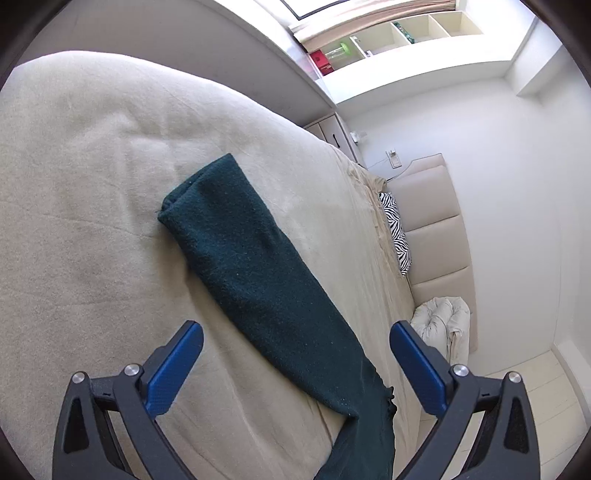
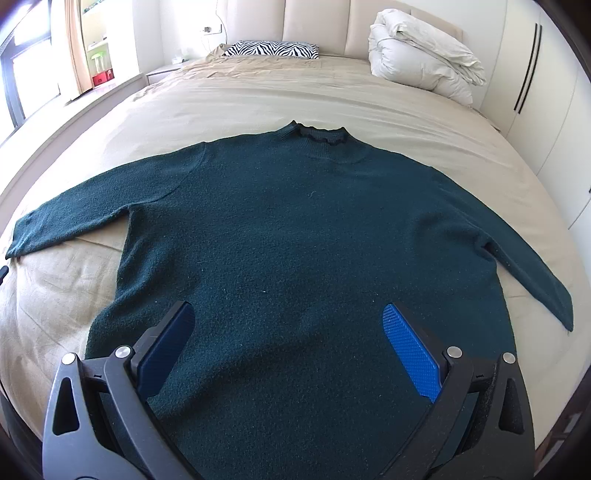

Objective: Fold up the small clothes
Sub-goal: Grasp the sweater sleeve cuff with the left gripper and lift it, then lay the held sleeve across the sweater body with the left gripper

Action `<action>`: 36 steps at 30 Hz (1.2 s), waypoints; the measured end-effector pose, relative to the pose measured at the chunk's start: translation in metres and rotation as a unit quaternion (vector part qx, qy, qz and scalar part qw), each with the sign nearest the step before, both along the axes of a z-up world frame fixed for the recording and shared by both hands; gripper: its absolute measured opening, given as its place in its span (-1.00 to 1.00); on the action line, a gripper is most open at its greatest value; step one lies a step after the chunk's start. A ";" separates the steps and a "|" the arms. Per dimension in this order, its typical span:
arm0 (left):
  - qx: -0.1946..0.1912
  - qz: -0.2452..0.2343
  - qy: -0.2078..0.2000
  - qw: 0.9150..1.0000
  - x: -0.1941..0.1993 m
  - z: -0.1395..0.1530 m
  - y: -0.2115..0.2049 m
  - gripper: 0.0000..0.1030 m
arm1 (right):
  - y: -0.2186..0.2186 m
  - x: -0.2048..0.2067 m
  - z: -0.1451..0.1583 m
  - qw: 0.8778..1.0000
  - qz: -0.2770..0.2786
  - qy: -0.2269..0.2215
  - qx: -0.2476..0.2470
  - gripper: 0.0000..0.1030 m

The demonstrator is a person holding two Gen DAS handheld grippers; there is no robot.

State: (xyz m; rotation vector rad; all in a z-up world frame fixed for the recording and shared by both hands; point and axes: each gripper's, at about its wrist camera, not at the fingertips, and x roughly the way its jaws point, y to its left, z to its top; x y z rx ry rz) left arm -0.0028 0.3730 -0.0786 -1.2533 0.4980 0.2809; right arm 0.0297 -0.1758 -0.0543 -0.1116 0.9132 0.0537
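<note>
A dark green sweater [image 2: 295, 229] lies flat on the beige bed [image 2: 258, 99], collar away from me, both sleeves spread out to the sides. My right gripper [image 2: 288, 317] is open and empty, hovering over the sweater's lower body near the hem. In the left wrist view one sleeve [image 1: 251, 266] runs diagonally across the bed, cuff at the far end. My left gripper [image 1: 295, 332] is open and empty, its jaws standing on either side of the sleeve above it.
A zebra-print pillow [image 2: 273, 50] and a folded white duvet [image 2: 421, 59] lie at the padded headboard [image 2: 314, 18]. White wardrobes [image 2: 546, 92] stand to the right. A window, shelves and a low cabinet [image 1: 388, 40] run along the left side.
</note>
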 end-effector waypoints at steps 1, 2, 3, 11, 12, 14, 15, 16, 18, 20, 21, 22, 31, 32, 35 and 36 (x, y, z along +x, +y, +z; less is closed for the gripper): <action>-0.014 0.013 0.003 1.000 0.003 -0.008 0.003 0.97 | 0.002 0.001 0.000 1.000 0.003 0.001 -0.001 1.00; -0.029 0.027 0.000 0.999 0.004 -0.014 0.005 0.92 | 0.005 0.002 -0.001 1.000 0.005 0.001 -0.001 1.00; -0.041 0.042 -0.005 0.998 0.006 -0.019 0.008 0.86 | 0.006 0.002 -0.002 1.000 0.006 0.002 -0.001 1.00; -0.074 0.094 -0.010 0.993 0.028 -0.039 0.030 0.04 | -0.010 0.009 -0.007 1.000 -0.008 0.010 0.016 1.00; -0.078 0.095 -0.008 0.992 0.032 -0.041 0.033 -0.21 | -0.013 0.010 -0.008 1.000 -0.010 0.010 0.019 1.00; -0.079 0.090 0.009 0.993 0.045 -0.044 0.033 -0.68 | -0.020 0.009 -0.008 0.999 -0.015 0.010 0.030 1.00; -0.077 0.085 0.015 0.993 0.050 -0.042 0.035 -0.81 | -0.024 0.010 -0.008 0.999 -0.016 0.010 0.037 1.00; -0.064 0.079 0.015 0.995 0.056 -0.035 0.033 -0.81 | -0.028 0.010 -0.008 0.999 -0.018 0.011 0.045 1.00; 0.001 0.047 0.012 0.999 0.068 -0.007 0.020 -0.80 | -0.038 0.009 -0.008 0.998 -0.022 0.010 0.062 1.00; 0.080 -0.013 0.001 0.997 0.091 0.029 -0.010 -0.80 | -0.048 0.009 -0.008 0.996 -0.028 0.009 0.080 1.00; 0.123 -0.049 -0.005 0.991 0.103 0.048 -0.032 -0.81 | -0.053 0.011 -0.008 0.995 -0.030 0.008 0.090 1.00; 0.170 -0.087 -0.008 0.982 0.115 0.067 -0.060 -0.81 | -0.059 0.013 -0.008 0.994 -0.033 0.009 0.101 1.00; 0.523 -0.344 0.011 0.780 0.138 0.060 -0.349 -0.80 | -0.115 0.048 0.003 0.956 -0.018 0.024 0.292 0.94; 0.545 -0.355 0.017 0.759 0.132 0.047 -0.364 -0.80 | -0.118 0.055 0.004 0.949 -0.006 0.029 0.315 0.86; 0.599 -0.367 0.035 0.711 0.120 0.020 -0.394 -0.80 | -0.120 0.078 -0.002 0.921 0.023 0.057 0.384 0.62; 0.609 -0.370 0.037 0.701 0.112 0.014 -0.398 -0.79 | -0.118 0.086 -0.006 0.913 0.033 0.068 0.400 0.60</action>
